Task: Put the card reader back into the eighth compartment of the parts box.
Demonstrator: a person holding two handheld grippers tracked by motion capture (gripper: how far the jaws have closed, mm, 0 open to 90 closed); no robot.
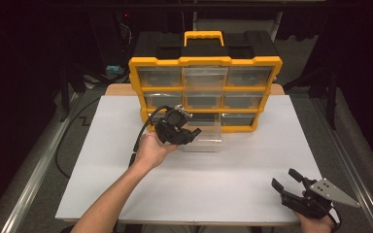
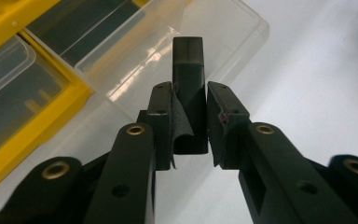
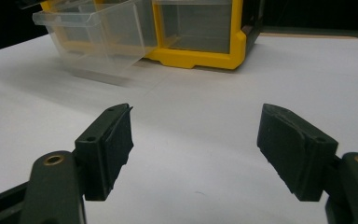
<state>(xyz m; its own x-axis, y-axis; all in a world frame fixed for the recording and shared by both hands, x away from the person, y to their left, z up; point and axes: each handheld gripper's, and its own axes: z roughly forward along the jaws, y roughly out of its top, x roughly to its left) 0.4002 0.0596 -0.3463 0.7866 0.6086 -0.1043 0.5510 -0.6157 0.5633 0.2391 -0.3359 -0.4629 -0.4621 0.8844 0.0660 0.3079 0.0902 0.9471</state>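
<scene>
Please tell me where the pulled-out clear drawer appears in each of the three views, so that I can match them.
High view: the clear drawer lies at centre, pulled from the bottom row, beside the left tongs.
Left gripper view: top centre, behind the small black block the tongs hold.
Right gripper view: upper left, tilted down toward the table.
Shared landmark: the yellow organizer frame.

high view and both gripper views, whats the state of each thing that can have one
left gripper: shut on black block
black block: upright between the jaws, over the clear drawer
clear drawer: pulled out of the bottom row
yellow organizer: upright, other drawers pushed in
right gripper: open, holding nothing, low over the white table
</scene>
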